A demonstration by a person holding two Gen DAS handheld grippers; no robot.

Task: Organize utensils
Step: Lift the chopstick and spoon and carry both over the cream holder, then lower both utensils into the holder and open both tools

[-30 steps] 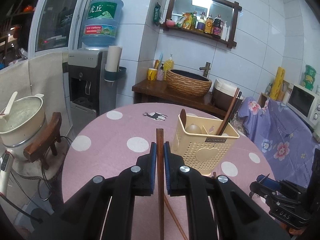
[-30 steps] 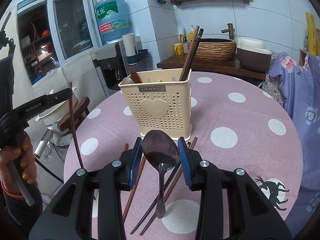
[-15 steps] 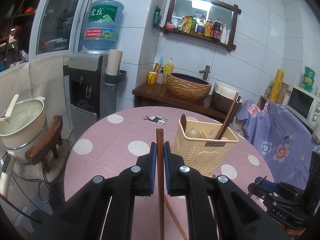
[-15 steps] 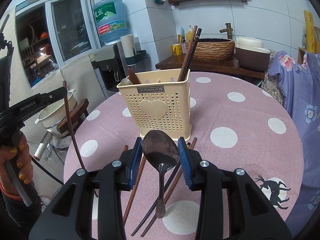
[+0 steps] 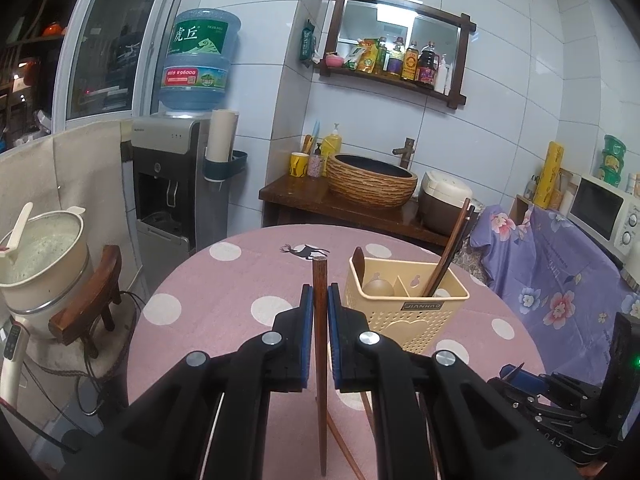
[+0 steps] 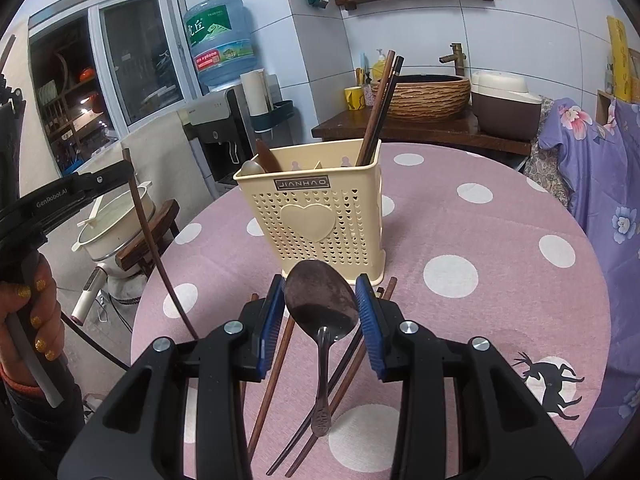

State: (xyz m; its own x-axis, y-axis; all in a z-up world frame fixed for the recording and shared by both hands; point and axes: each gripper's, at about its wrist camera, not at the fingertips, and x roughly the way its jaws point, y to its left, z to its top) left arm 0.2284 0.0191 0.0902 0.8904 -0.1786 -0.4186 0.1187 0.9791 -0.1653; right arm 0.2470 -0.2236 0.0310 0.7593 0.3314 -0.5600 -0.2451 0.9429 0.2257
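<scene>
Cream utensil caddy (image 6: 316, 216) stood mid-surface w/ chopsticks and spoons already in. Left hand-held gripper (image 5: 320, 316) pinched a wooden chopstick (image 5: 320, 360) just beside it; right hand-held gripper (image 6: 320, 308) clamped a metal spoon (image 6: 320, 300). Several chopsticks (image 6: 276, 364) lay loose, so approx. halfway.

Home kitchen: water dispenser (image 5: 176, 184); condiment shelf (image 5: 396, 64); microwave (image 5: 604, 216); rice cooker (image 5: 444, 200); basin (image 5: 372, 180)
</scene>
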